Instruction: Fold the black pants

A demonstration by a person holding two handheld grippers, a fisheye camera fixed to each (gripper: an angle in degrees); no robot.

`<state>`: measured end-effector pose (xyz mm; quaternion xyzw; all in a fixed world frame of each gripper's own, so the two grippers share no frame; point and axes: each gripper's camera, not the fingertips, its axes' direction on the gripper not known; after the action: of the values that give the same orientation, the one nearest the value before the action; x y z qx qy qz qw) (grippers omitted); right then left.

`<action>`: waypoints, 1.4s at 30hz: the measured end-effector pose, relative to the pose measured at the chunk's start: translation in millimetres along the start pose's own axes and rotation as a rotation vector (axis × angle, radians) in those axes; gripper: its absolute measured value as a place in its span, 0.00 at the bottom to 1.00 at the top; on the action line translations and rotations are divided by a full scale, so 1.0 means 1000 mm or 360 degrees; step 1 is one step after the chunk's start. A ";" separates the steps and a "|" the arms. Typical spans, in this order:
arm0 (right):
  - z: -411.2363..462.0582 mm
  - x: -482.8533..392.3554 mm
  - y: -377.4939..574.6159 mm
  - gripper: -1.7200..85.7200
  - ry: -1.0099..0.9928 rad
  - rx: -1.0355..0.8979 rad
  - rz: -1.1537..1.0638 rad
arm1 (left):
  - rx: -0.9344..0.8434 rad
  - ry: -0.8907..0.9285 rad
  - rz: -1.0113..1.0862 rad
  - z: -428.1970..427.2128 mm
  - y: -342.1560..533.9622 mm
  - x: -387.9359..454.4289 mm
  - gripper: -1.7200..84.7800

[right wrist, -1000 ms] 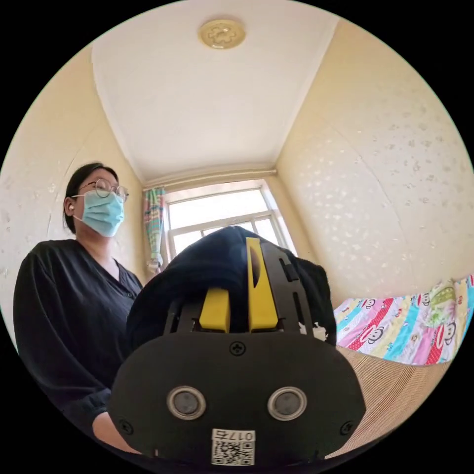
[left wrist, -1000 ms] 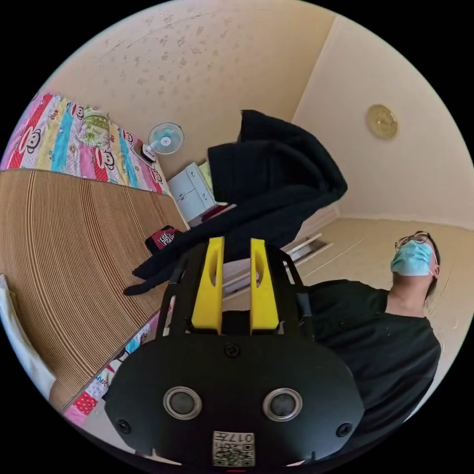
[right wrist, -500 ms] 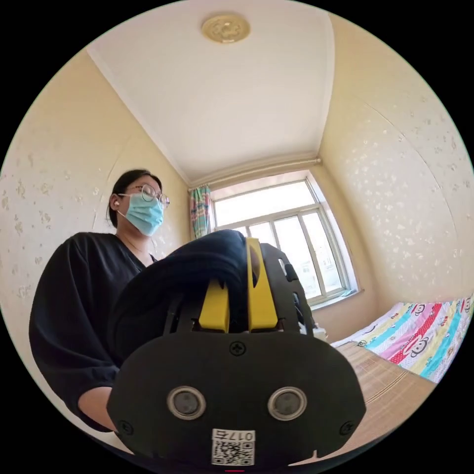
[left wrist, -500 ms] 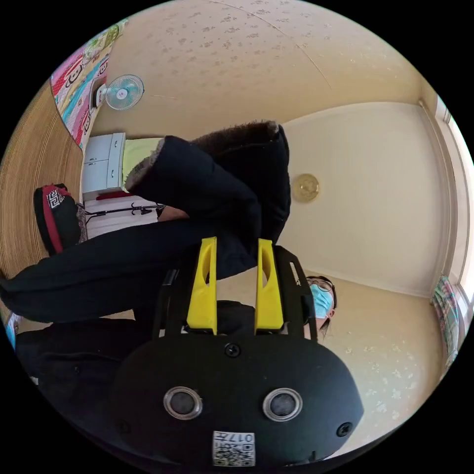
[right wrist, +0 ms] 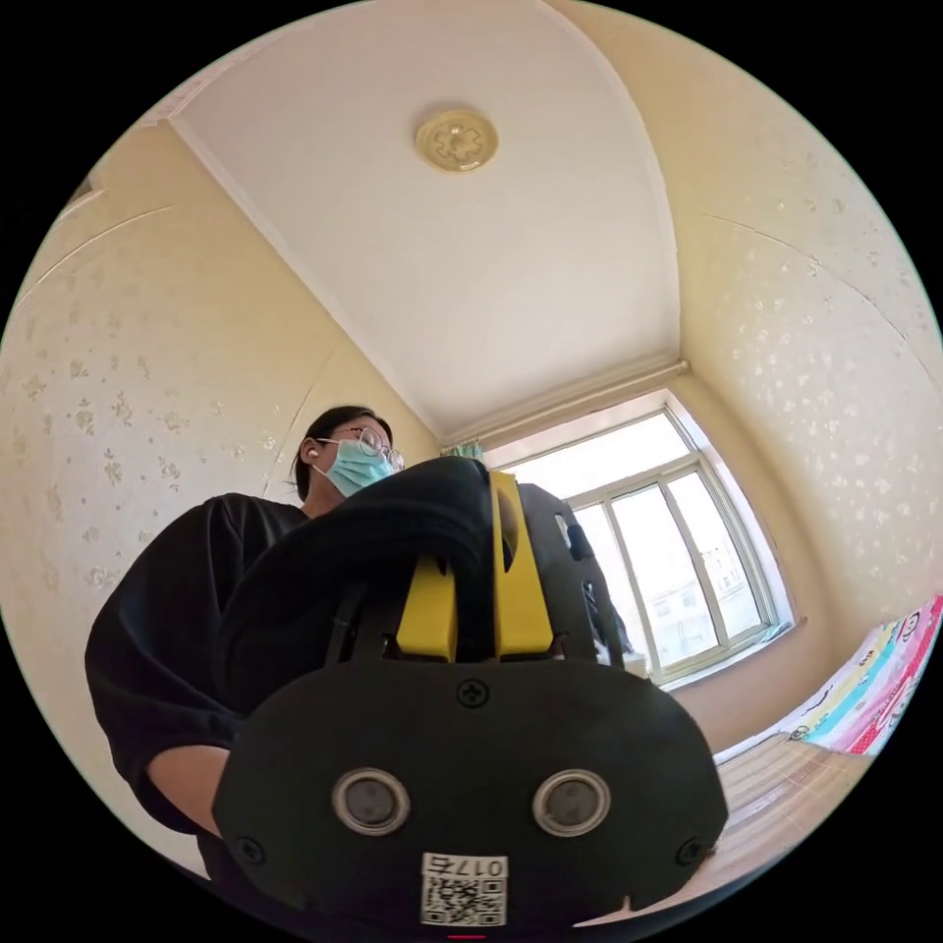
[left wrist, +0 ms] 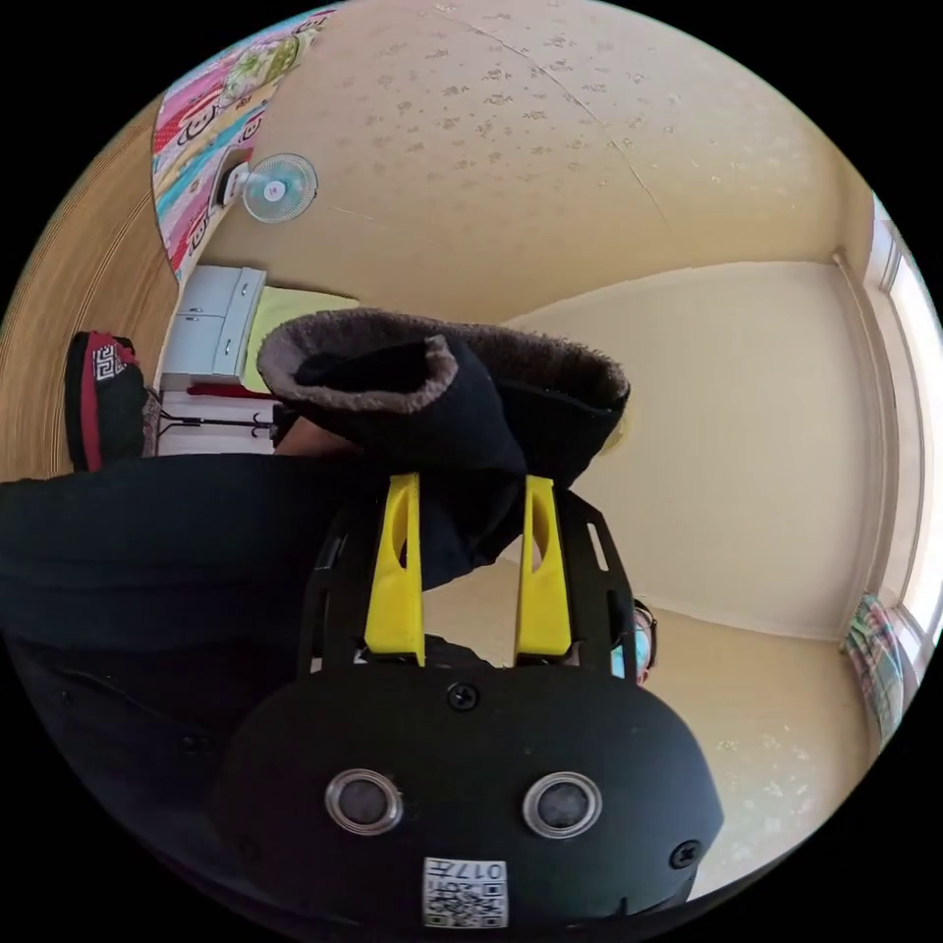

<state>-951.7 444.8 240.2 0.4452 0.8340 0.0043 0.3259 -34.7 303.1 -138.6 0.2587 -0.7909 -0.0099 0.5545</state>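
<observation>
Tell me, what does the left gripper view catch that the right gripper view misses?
Left gripper view: a fan, a white cabinet, a red-and-black bag and the fuzzy lining at the opening of the black pants.
Right gripper view: the whole round ceiling lamp and the person's forearm.
Shared: pants cloth between the jaws of the left gripper and the right gripper, the person, the window, the colourful bedsheet.
</observation>
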 end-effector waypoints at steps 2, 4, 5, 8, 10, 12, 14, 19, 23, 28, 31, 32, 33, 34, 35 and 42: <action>0.002 -0.001 0.003 0.10 -0.0009 -0.0067 -0.0029 | 0.0059 0.0049 -0.0055 -0.011 -0.001 0.009 0.19; 0.005 0.000 0.007 0.10 -0.0042 -0.0113 -0.0054 | 0.0135 0.0106 -0.0116 -0.023 -0.003 0.015 0.19; 0.007 0.000 0.011 0.10 -0.0061 -0.0142 -0.0071 | 0.0175 0.0108 -0.0187 -0.030 -0.003 0.016 0.18; 0.018 0.002 0.021 0.10 -0.0118 -0.0220 -0.0123 | 0.0235 0.0087 -0.0334 -0.044 -0.003 0.014 0.18; 0.028 0.004 0.027 0.10 -0.0156 -0.0307 -0.0157 | 0.0231 0.0096 -0.0374 -0.045 -0.001 0.014 0.17; 0.038 0.005 0.033 0.10 -0.0181 -0.0423 -0.0182 | 0.0270 0.0187 -0.0363 -0.046 0.001 0.015 0.13; 0.050 0.003 0.041 0.10 -0.0180 -0.0555 -0.0237 | 0.0282 0.0275 -0.0304 -0.047 0.000 0.017 0.09; 0.067 -0.011 0.065 0.14 0.0237 -0.0917 -0.0294 | 0.0175 0.0372 0.0125 -0.037 -0.017 0.065 0.07; 0.086 -0.029 0.109 0.15 0.0575 -0.1246 -0.0470 | -0.0104 -0.0066 0.0547 0.007 -0.022 0.129 0.06; 0.094 -0.054 0.137 0.15 0.0723 -0.1219 -0.0716 | -0.0201 -0.0023 0.0440 0.043 -0.021 0.101 0.06; 0.098 -0.066 0.137 0.15 0.0750 -0.1170 -0.0750 | -0.0200 0.0079 0.0295 0.044 -0.018 0.063 0.06; 0.103 -0.069 0.138 0.15 0.0748 -0.1210 -0.0756 | -0.0219 0.0108 0.0290 0.047 -0.014 0.051 0.06; 0.106 -0.070 0.139 0.15 0.0752 -0.1247 -0.0766 | -0.0241 0.0149 0.0316 0.051 -0.008 0.042 0.06; 0.116 -0.074 0.143 0.15 0.0768 -0.1339 -0.0812 | -0.0255 0.0177 0.0333 0.054 -0.005 0.037 0.06; 0.129 -0.080 0.148 0.15 0.0791 -0.1450 -0.0892 | -0.0290 0.0245 0.0366 0.060 0.000 0.027 0.06; 0.207 -0.099 0.179 0.14 0.1046 -0.2039 -0.1470 | -0.0373 0.0475 0.0738 0.094 0.013 0.011 0.06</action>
<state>-667.1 420.5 183.4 -0.2332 0.8206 0.4707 0.2254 -125.3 284.3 -161.7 0.0040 -0.7320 0.0638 0.6783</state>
